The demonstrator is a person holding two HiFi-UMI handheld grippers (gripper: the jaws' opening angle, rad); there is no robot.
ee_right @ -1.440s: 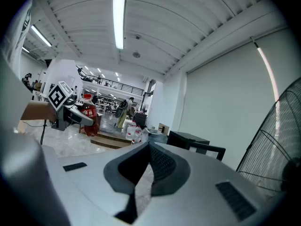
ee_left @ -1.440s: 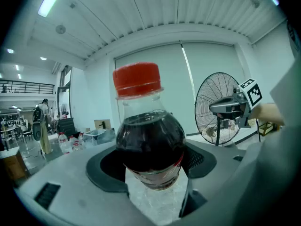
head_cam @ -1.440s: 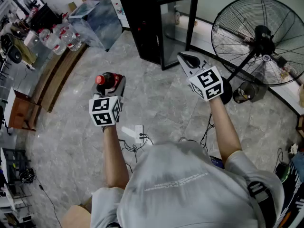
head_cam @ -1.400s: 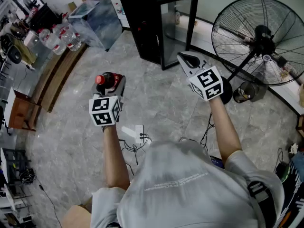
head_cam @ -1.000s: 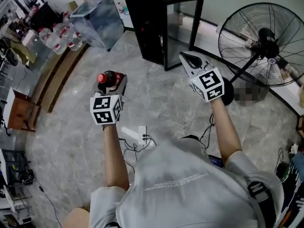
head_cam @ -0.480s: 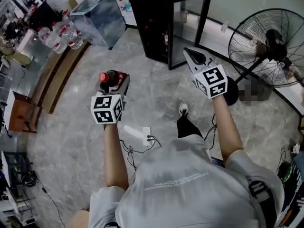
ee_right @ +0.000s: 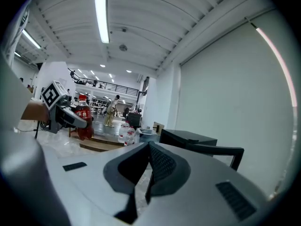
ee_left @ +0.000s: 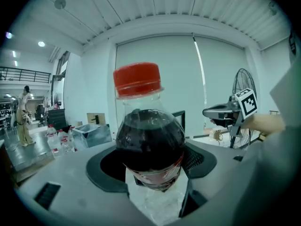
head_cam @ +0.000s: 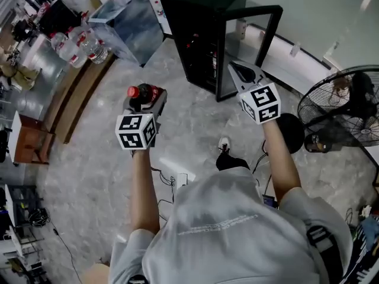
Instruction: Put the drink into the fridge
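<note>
A dark cola bottle [head_cam: 142,94] with a red cap [ee_left: 138,79] stands upright in my left gripper [head_cam: 144,102], whose jaws are shut on its body [ee_left: 150,145]. The black fridge [head_cam: 204,25] stands ahead on the floor with its glass door [head_cam: 249,43] swung open to the right. My right gripper [head_cam: 241,74] is shut and holds nothing, hovering just in front of that open door. In the right gripper view the bottle [ee_right: 83,117] shows at far left, and the fridge [ee_right: 188,138] ahead.
A clear plastic box [head_cam: 127,19] and several water bottles [head_cam: 83,43] lie left of the fridge. A large floor fan [head_cam: 346,108] stands at the right. A power strip with cables [head_cam: 177,176] lies on the marble floor near my foot [head_cam: 224,147].
I have stepped forward: the fridge now sits closer to both grippers and the fan has slid off to the right. Both grippers keep their states.
</note>
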